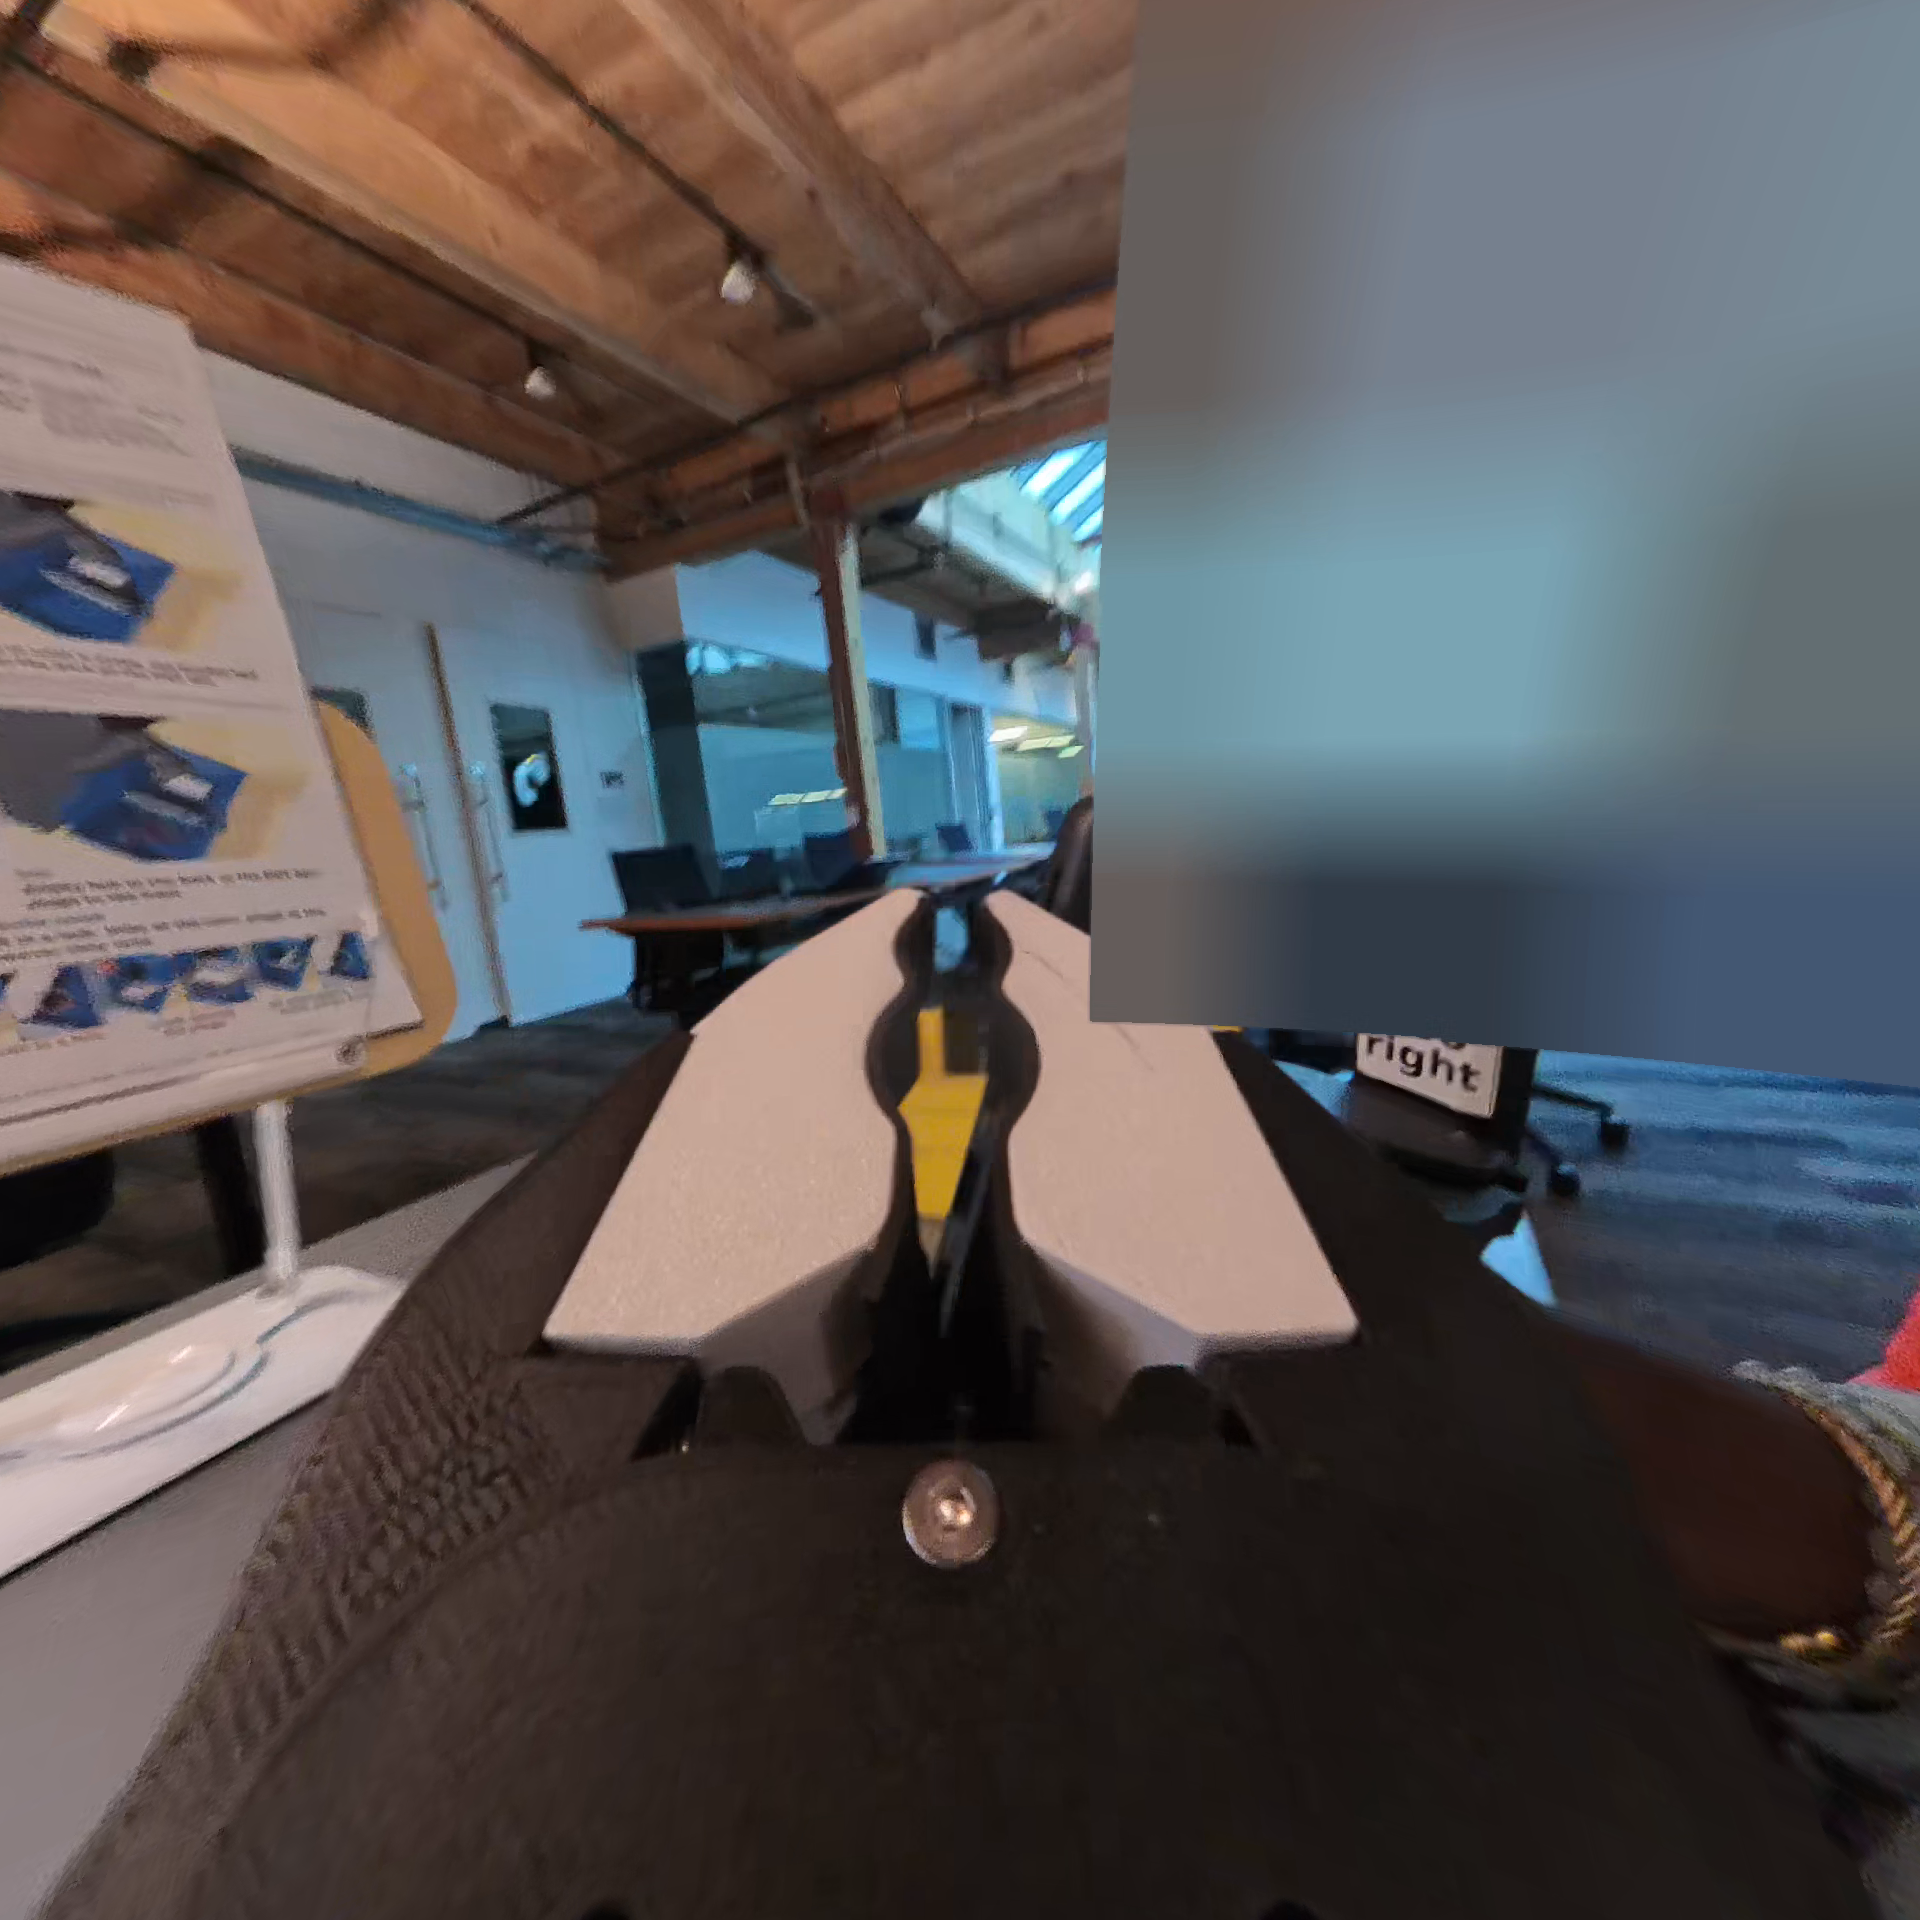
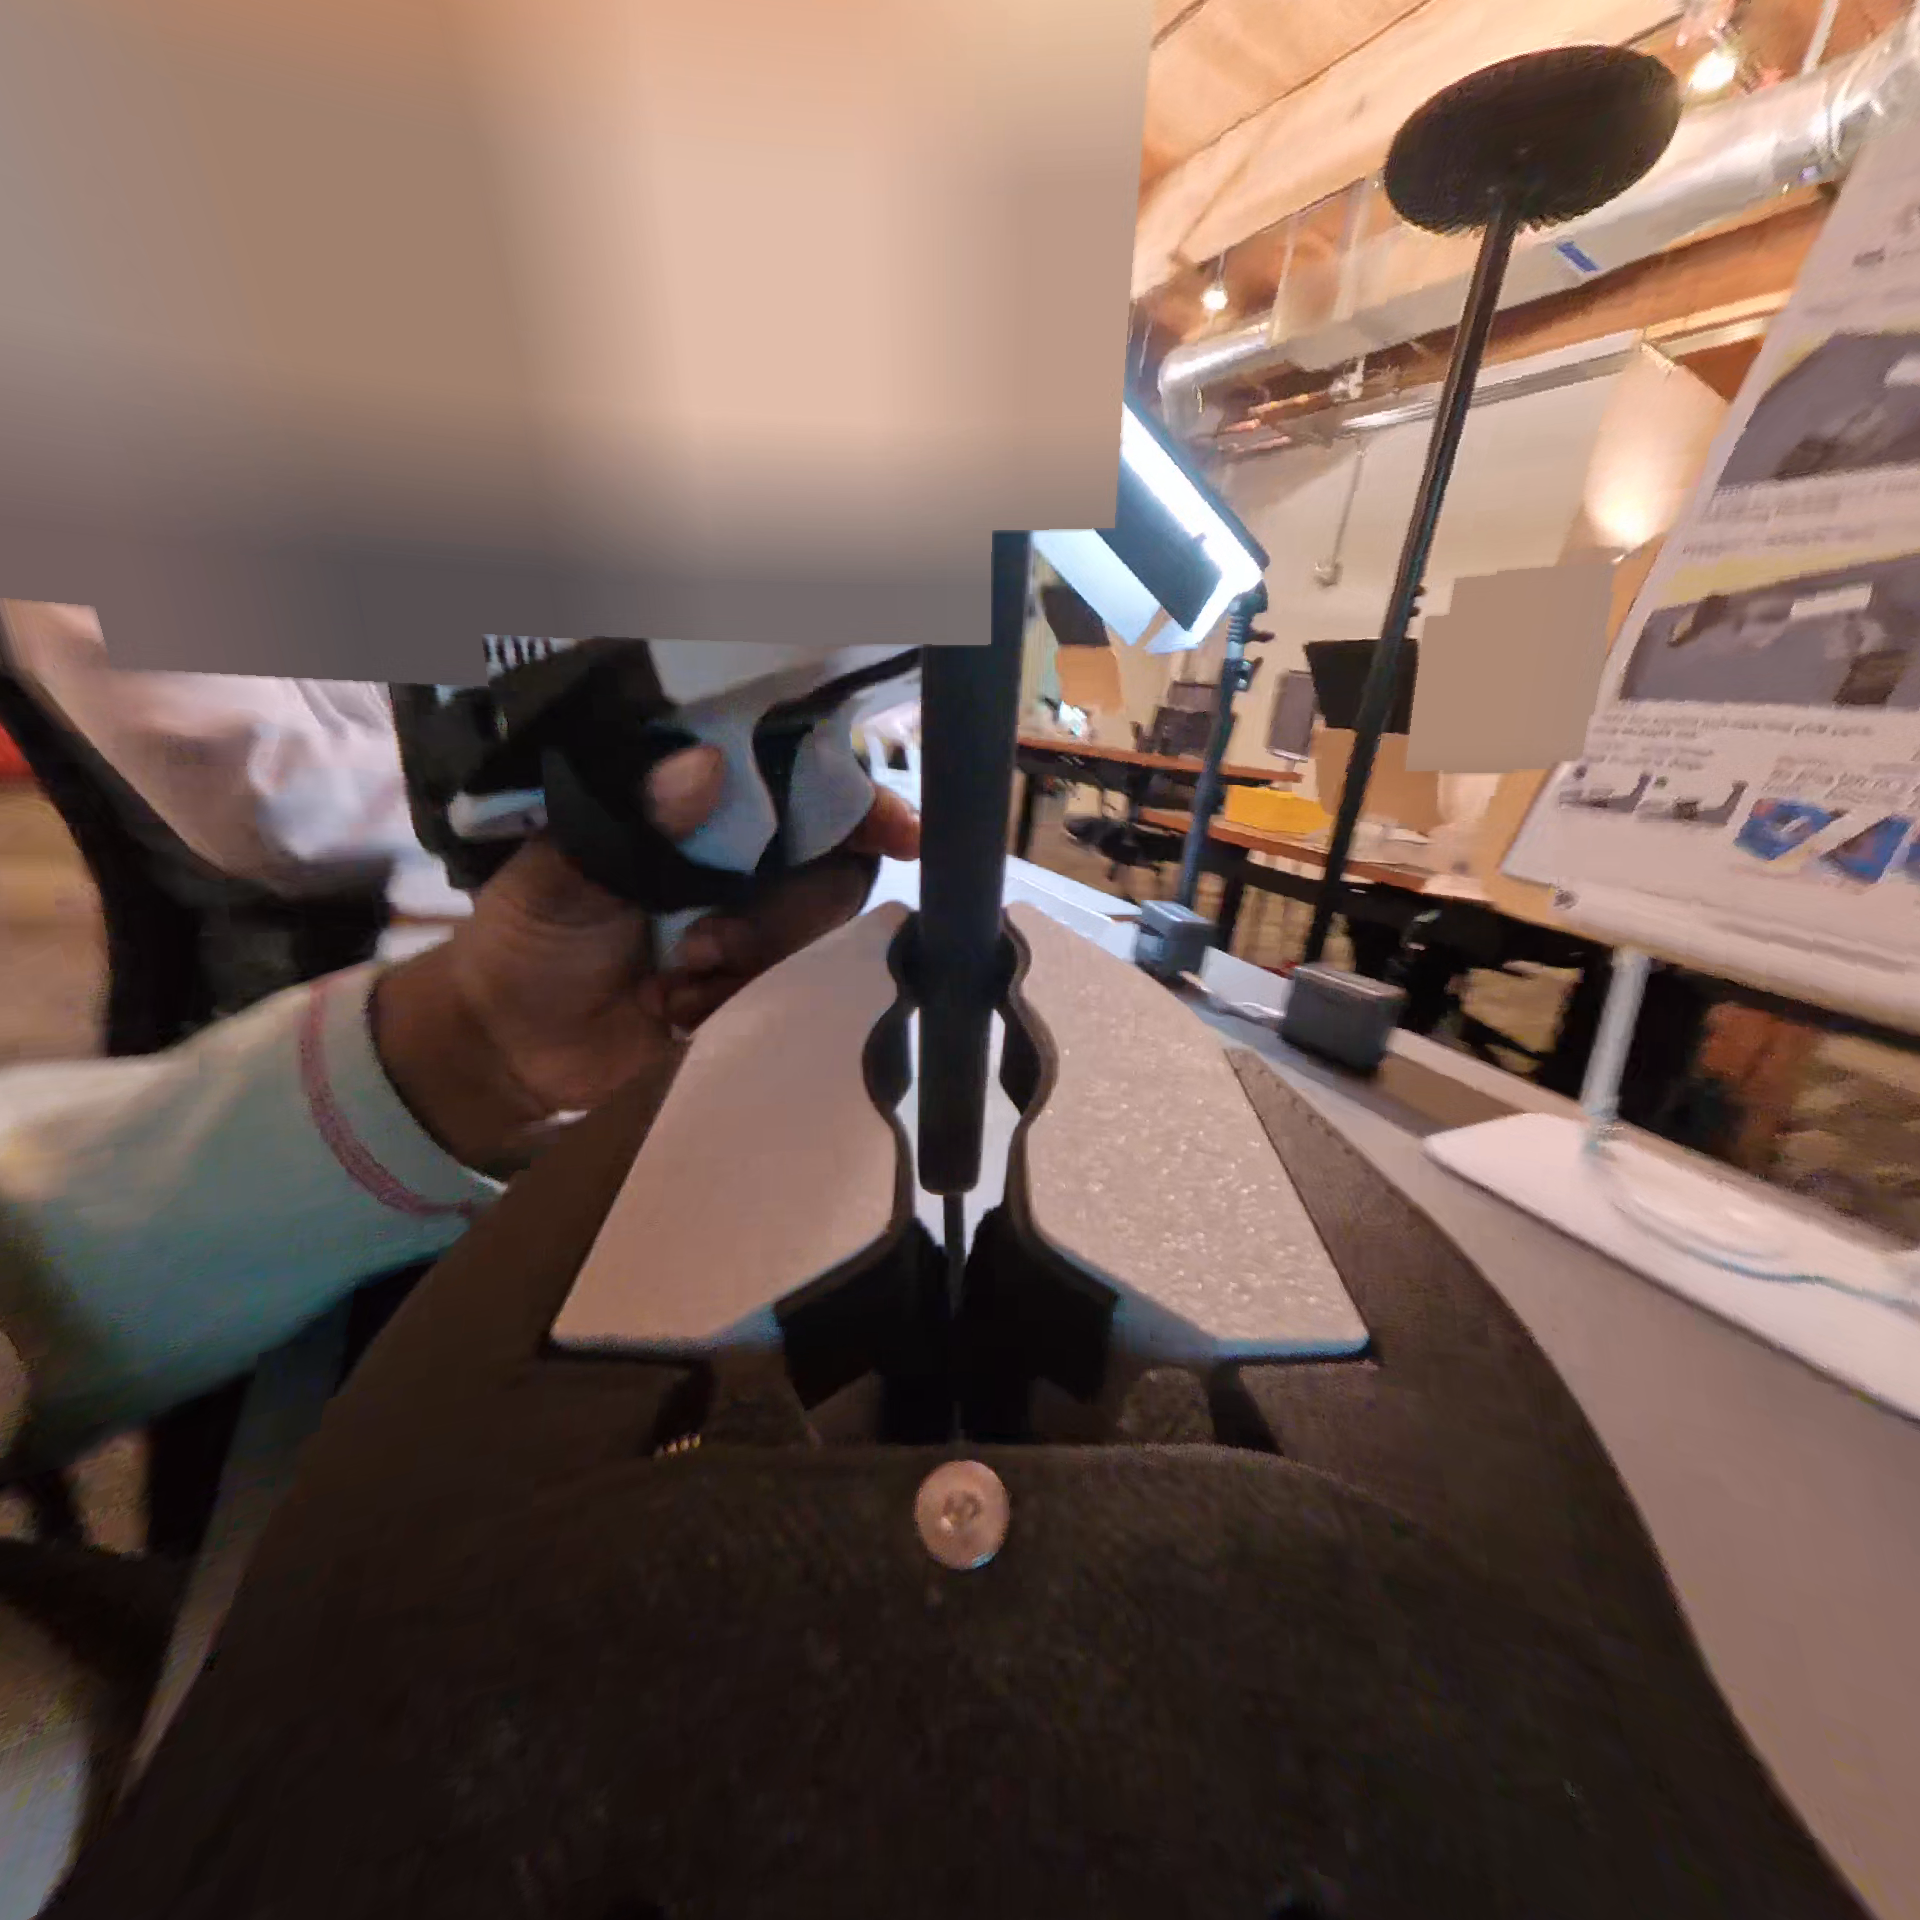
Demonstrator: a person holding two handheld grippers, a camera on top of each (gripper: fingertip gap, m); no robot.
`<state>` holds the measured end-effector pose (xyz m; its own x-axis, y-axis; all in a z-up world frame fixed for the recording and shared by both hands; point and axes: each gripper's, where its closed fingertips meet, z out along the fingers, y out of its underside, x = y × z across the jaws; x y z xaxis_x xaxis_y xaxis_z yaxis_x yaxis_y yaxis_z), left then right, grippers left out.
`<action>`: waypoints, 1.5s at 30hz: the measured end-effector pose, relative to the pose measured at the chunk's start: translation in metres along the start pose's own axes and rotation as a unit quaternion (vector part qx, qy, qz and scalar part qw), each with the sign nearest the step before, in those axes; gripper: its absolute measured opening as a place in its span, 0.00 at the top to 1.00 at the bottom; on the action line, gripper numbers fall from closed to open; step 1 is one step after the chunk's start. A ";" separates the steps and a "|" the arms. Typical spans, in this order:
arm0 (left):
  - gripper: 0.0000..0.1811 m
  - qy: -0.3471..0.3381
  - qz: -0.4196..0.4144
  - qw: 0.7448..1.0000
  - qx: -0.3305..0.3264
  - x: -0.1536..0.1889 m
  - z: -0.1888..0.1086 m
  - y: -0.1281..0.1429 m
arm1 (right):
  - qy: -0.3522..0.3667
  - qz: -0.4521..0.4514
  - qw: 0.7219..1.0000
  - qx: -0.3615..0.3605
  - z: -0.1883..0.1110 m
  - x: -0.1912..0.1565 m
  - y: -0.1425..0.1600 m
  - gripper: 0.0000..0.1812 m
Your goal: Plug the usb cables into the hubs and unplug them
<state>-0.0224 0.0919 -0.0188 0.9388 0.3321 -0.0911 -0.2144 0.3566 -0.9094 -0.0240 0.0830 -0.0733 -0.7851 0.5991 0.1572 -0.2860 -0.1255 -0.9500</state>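
1. Grey foam pads fill the middle of the left wrist view: the left gripper [image 1: 951,914] has its fingers drawn together, only a narrow wavy slit between them, and nothing is caught there. It points up and away from the work, toward a wooden ceiling at the top of the frame. An instruction sheet on a stand [image 1: 156,727] leans at the left edge above a grey table [image 1: 94,1621]. No USB cable or hub appears here.

2. In the right wrist view the right gripper [image 2: 951,935] is likewise pinched together and empty; the dark pole [image 2: 961,831] seen through the slit stands behind it. At centre left a hand [image 2: 582,966] holds the other gripper, raised off the table. Two small grey boxes [image 2: 1340,1013] sit right of centre; I cannot tell whether they are the hubs.

3. Judgement: both tools should tilt down to the tabletop, find a plug, then spread before closing on its housing, not the cord.
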 end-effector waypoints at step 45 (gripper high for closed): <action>0.75 0.179 0.203 0.941 -0.204 0.035 -0.050 0.049 | -0.108 -0.379 0.913 -0.102 -0.062 -0.023 -0.010 0.93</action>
<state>0.0135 0.0769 -0.0867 0.8477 0.0281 -0.5297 -0.5228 -0.1251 -0.8432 0.0311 0.1194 -0.0842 -0.4999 0.2799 0.8196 -0.7015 0.4242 -0.5727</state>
